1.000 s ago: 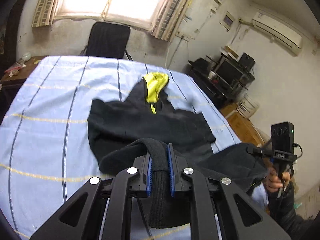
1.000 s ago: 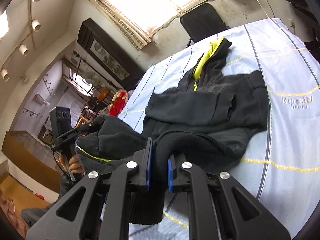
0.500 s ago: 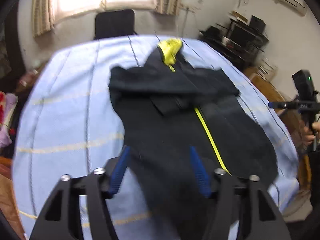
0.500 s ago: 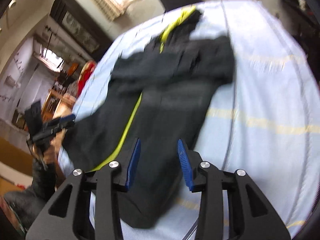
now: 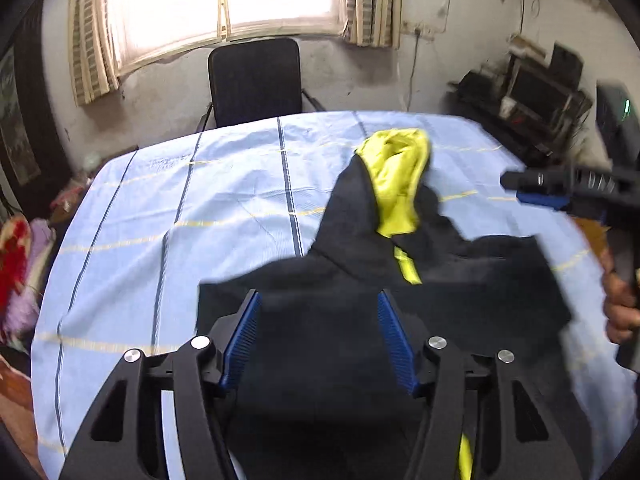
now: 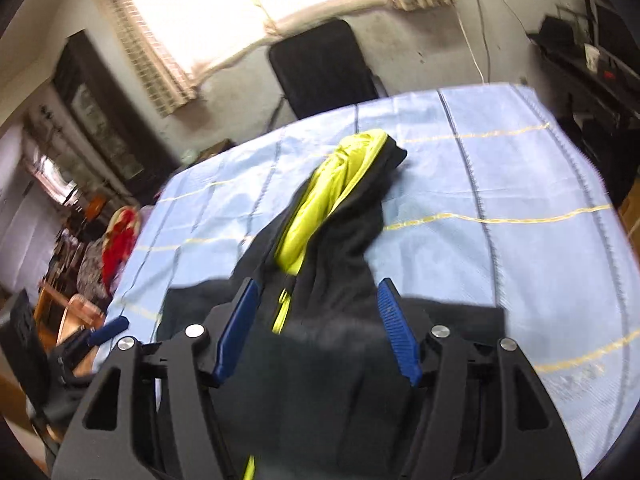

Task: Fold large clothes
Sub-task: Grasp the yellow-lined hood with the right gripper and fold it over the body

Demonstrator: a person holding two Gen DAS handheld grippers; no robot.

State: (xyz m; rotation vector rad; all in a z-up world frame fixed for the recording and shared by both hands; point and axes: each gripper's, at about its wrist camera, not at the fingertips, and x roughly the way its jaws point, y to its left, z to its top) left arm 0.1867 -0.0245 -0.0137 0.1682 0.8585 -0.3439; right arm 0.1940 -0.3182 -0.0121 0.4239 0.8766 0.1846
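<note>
- A black hooded jacket [image 5: 420,312] lies spread on the blue striped sheet [image 5: 180,216] that covers the table; its body is toward the near edge and its hood [image 6: 348,184] points at the far side.
- The hood lies open, showing a bright yellow-green lining [image 5: 398,176], and a zip [image 6: 282,312] of the same colour runs down the front of the jacket.
- The left gripper [image 5: 318,332] hovers over the jacket's near part with its blue pads [image 5: 242,336] spread; the jaws are closing a little, and the dark cloth seen between them is not pinched.
- The right gripper [image 6: 316,326] hangs over the jacket by the zip, its blue pads [image 6: 396,328] wide apart; the jaws are opening and grip nothing.
- In the left wrist view the right gripper shows at the right edge, with a hand [image 5: 620,312] around its handle.
- Beyond the table stands a black chair [image 5: 256,80] under a bright window [image 5: 224,0] with striped curtains.
- A red and purple bundle [image 5: 20,264] sits off the left side of the table.
</note>
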